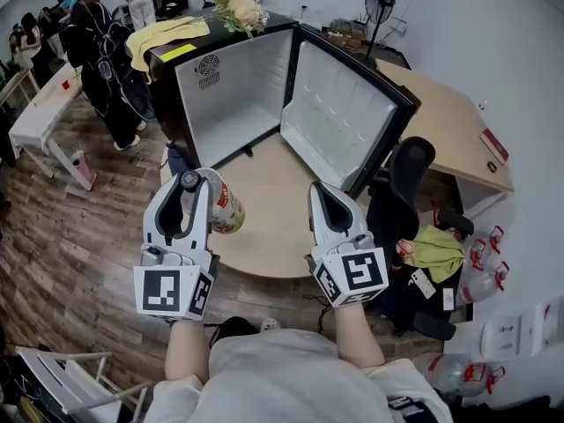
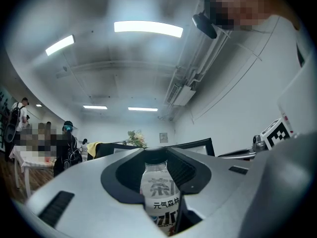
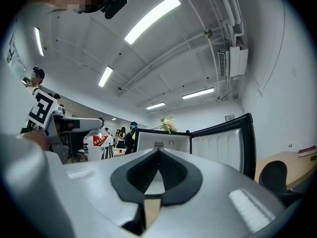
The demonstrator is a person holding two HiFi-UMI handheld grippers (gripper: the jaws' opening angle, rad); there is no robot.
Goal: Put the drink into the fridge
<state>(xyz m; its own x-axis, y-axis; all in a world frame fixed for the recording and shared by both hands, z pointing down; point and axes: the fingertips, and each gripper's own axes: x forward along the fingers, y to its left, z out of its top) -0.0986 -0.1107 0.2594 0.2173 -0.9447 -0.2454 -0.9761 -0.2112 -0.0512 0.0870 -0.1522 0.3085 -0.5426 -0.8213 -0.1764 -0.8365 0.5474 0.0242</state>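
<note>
The left gripper (image 1: 189, 188) holds the drink bottle (image 1: 222, 208) in its jaws near the cap, so its heavy body may slip before the open fridge (image 1: 231, 104) ahead; the right gripper (image 1: 328, 199) has its jaws closed and empty.

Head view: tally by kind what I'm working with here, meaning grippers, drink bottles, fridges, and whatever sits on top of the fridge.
Drink bottle: 1
Grippers: 2 (left gripper with jaws closed on it; right gripper with jaws together, empty)
Fridge: 1, door open
Flower bouquet: 1, on the fridge
Yellow cloth: 1, on the fridge
Total: 6
</note>
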